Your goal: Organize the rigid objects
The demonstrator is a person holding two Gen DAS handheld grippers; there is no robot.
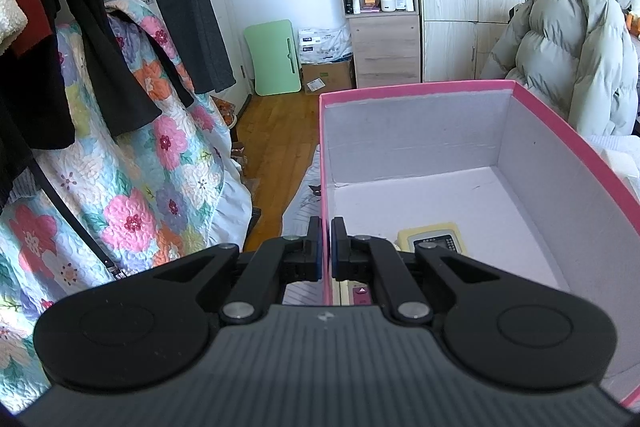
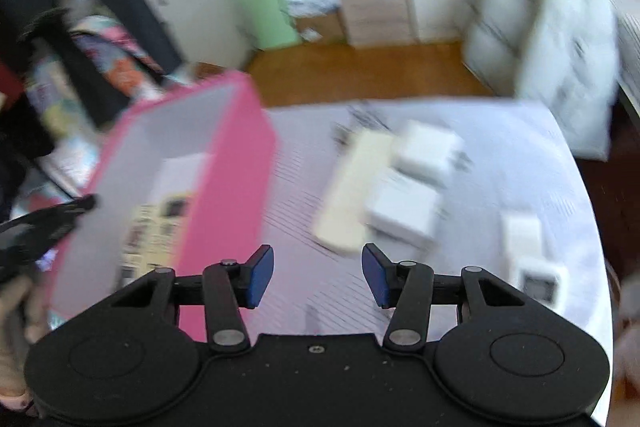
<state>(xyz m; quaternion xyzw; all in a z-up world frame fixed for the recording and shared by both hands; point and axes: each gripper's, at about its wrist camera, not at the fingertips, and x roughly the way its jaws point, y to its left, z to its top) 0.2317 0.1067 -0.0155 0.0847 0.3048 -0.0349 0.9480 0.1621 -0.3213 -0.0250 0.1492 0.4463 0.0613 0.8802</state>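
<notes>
- The left gripper [image 1: 325,247], black with blue pads, is clamped on the near left wall of the pink cardboard box [image 1: 560,131]; one finger sits outside the wall, the other inside, with the thin pink edge pinched between them.
- The right gripper [image 2: 318,275], the same black two-finger tool with blue pads [image 2: 260,275], hangs over the pale striped bedcover [image 2: 500,155]; its jaws are parted with nothing between them, and only the cover shows through the gap.
- Inside the box, close to the left gripper's fingers, lies a cream rectangular device with a dark screen and small keypad [image 1: 434,239] on the box's white floor; the right wrist view, blurred, shows it among several cream and white flat items [image 2: 160,227] at the near end of the box.
- In the right wrist view the box stands to the left of the right gripper, open at the top.
- Beyond the right gripper, on the bedcover, lie a long cream bar-shaped object [image 2: 352,191] and, touching its right side, two white box-like blocks [image 2: 408,203]; motion blur hides their detail.
- Farther right, apart from that cluster, sits a small white device with a grey screen [image 2: 538,279], with another white block [image 2: 520,231] just behind it.
- At the back, a grey padded jacket [image 1: 560,47] is draped beyond the box, and a floral quilt [image 1: 132,167] hangs at the left.
</notes>
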